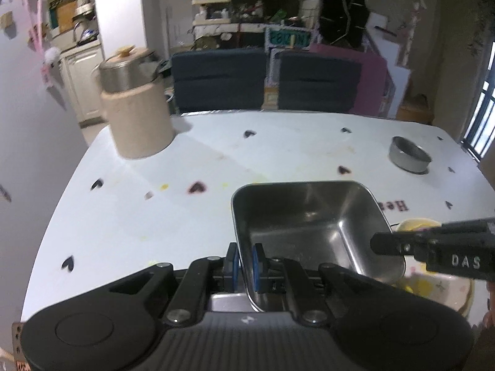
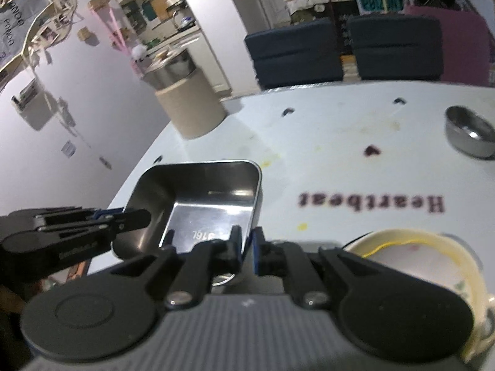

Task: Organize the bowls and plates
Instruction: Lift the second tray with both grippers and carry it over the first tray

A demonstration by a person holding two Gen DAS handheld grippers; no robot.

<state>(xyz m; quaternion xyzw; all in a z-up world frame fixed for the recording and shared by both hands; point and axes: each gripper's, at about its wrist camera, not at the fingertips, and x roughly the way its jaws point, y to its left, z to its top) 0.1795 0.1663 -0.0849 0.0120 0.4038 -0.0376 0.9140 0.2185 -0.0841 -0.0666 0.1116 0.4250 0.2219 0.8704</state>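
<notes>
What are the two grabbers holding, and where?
Both hold the square metal tray: the left hand-held gripper and the right hand-held gripper pinch opposite walls at the rim.

White table cover (image 1: 185, 160), printed with dark hearts (image 1: 196, 187) and the word "Heartbeat" (image 2: 371, 204), marked by small yellow stains. Beige cylindrical container (image 1: 139, 120) at the far left corner, a steel pot with a beige knobbed lid (image 1: 128, 68) seated in its top. Two dark blue chairs (image 1: 219, 78) behind the far edge; cluttered shelves (image 1: 213, 9) and a kitchen counter (image 1: 80, 40) beyond.
</notes>
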